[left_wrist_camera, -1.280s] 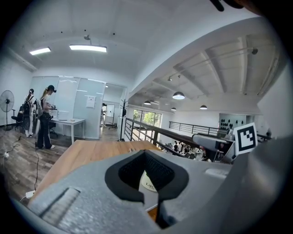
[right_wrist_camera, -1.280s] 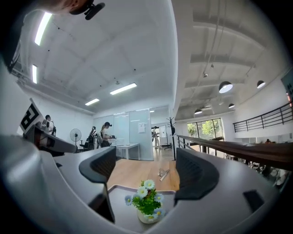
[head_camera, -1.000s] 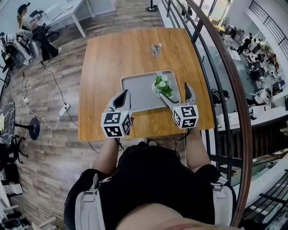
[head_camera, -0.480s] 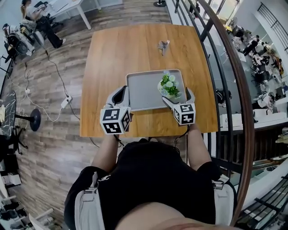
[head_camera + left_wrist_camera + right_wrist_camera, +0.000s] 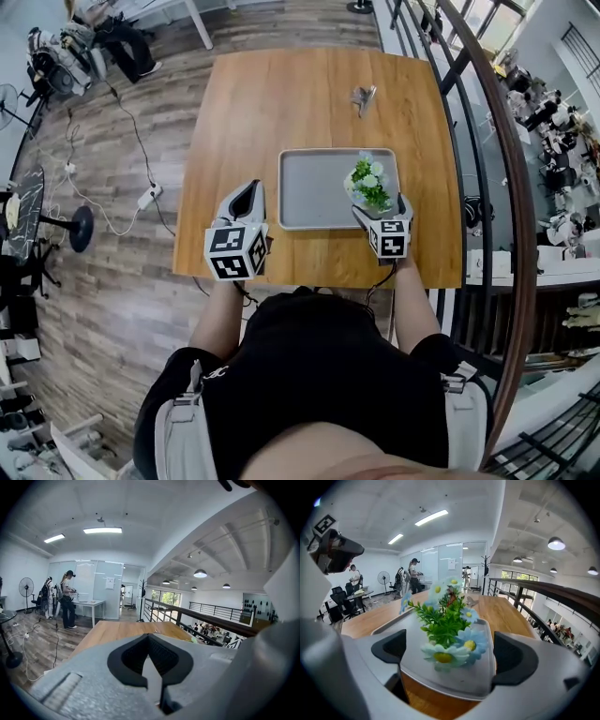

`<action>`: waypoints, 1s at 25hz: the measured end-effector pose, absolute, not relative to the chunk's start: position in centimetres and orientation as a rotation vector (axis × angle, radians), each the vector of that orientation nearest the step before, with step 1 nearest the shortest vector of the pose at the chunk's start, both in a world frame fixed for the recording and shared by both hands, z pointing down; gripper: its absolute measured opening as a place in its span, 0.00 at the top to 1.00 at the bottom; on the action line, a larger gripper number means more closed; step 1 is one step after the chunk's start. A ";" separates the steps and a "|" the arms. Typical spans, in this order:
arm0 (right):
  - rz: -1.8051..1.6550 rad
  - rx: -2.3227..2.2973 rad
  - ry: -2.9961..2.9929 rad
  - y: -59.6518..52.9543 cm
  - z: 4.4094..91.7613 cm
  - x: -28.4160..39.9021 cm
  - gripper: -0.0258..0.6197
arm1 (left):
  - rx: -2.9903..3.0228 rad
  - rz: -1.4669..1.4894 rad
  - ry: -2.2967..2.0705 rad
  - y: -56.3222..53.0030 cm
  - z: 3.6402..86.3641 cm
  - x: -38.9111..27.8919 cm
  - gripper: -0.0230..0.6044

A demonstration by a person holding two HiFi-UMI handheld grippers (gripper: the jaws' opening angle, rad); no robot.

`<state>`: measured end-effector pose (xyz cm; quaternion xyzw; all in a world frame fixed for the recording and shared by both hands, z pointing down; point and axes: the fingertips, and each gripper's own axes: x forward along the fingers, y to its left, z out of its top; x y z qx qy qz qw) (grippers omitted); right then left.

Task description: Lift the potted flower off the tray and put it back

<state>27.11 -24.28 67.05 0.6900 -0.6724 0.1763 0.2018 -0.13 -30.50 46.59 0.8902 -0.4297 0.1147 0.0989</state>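
Potted flower of blue-white daisies and green leaves [image 5: 446,620] stands between the widely spread jaws of the right gripper [image 5: 450,656], near the grey rectangular tray's [image 5: 309,187] front-right rim. The left gripper [image 5: 150,667], jaws pressed together, is beside the tray's left front corner; bare wooden table [image 5: 281,94] lies beyond.

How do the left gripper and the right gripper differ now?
The left gripper has its jaws together, empty; the right gripper has its jaws apart, with the potted flower between them. The left gripper is beside the tray, the right gripper at its near edge. Both are above the table.
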 end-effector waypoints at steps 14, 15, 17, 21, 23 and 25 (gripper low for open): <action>0.634 1.918 -1.996 -27.3 71.4 27.9 0.08 | 2.555 0.416 -1.395 -30.9 47.6 -3.3 0.94; 0.632 1.908 -1.997 -27.6 71.6 27.9 0.08 | 2.550 0.420 -1.402 -31.0 47.7 -3.5 0.94; 0.628 1.885 -2.004 -28.2 71.9 27.8 0.08 | 2.544 0.424 -1.417 -31.0 47.8 -3.7 0.94; 0.655 1.842 -1.993 -28.7 72.8 27.4 0.10 | 2.537 0.421 -1.441 -31.0 47.5 -4.3 0.94; 0.668 1.848 -1.962 -28.7 73.2 27.7 0.24 | 2.531 0.425 -1.447 -31.0 47.6 -4.6 0.94; 0.681 1.837 -1.940 -28.7 73.2 27.8 0.24 | 2.523 0.425 -1.454 -31.0 47.6 -4.9 0.94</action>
